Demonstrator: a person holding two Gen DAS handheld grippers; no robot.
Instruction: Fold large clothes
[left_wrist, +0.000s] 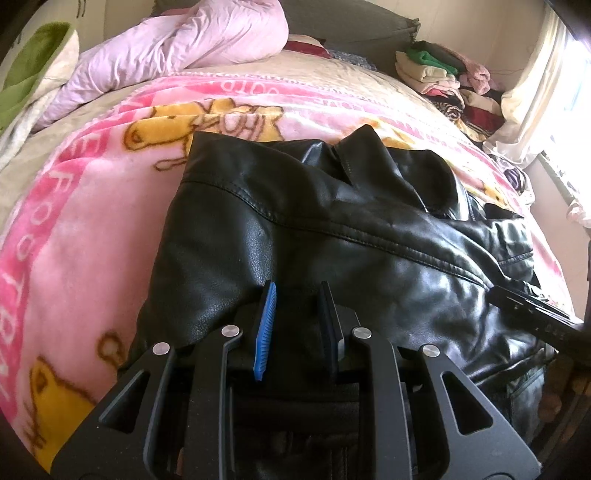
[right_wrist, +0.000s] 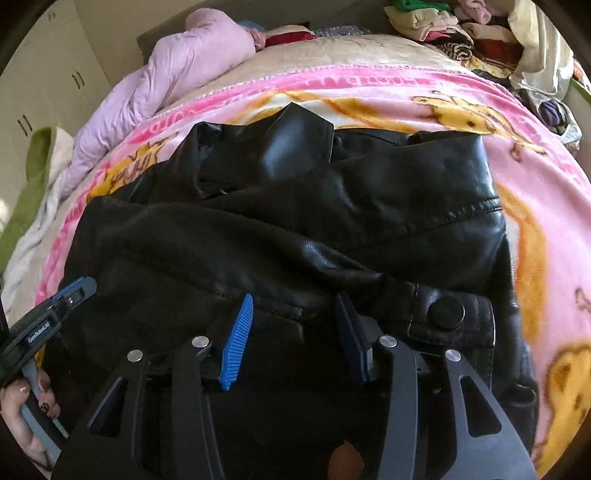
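While folded: jacket (right_wrist: 280, 236) on blanket (right_wrist: 535, 206)

A black leather jacket (left_wrist: 332, 229) lies spread on a pink cartoon-print blanket (left_wrist: 74, 229) on the bed. It is partly folded: a sleeve or side panel is laid across the body, its stitched seam running slantwise over the glossy, creased surface. The collar (right_wrist: 295, 136) stands up at the far edge, pointing away toward the head of the bed. Near the close hem a round black snap button (right_wrist: 446, 312) sits on a tab.
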